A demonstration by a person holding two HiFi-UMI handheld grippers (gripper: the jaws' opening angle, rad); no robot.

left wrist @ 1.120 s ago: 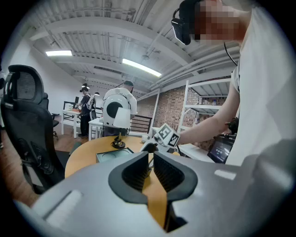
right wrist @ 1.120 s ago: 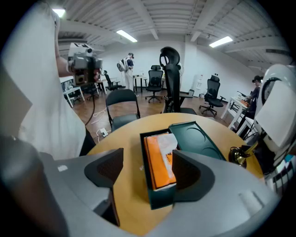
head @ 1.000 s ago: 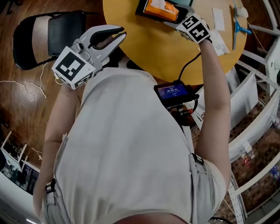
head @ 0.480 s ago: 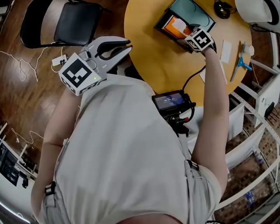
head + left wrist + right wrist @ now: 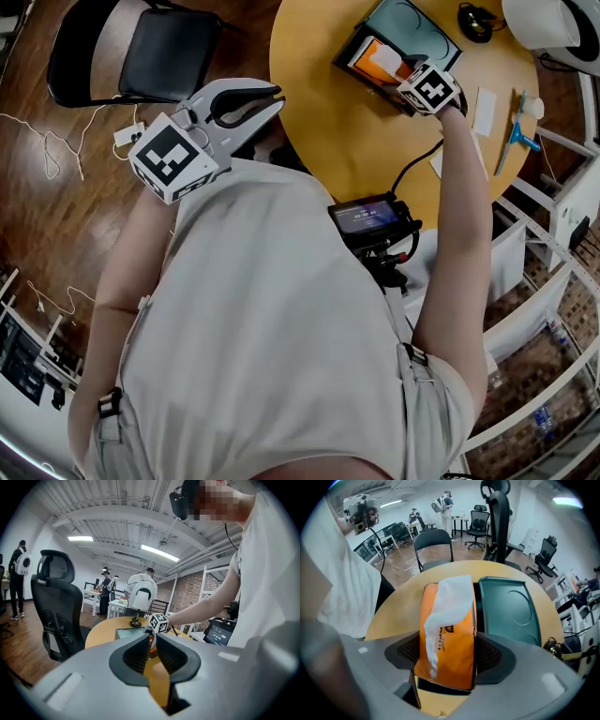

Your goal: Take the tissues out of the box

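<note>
orange plastic tissue pack (image 5: 450, 639): in black open box (image 5: 440, 687), on round yellow wooden table (image 5: 328, 112)
green plastic tray (image 5: 506, 606): just right of box

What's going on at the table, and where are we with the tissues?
A person is working with a hand-held gripper in each hand. The right tongs are closing on the orange tissue pack on the round table, and their pads look to be against its sides. A white tissue sticks out of the pack, not yet pulled. The left tongs are shut and empty, held clear of the table. A green tray lies beside the pack.
</note>
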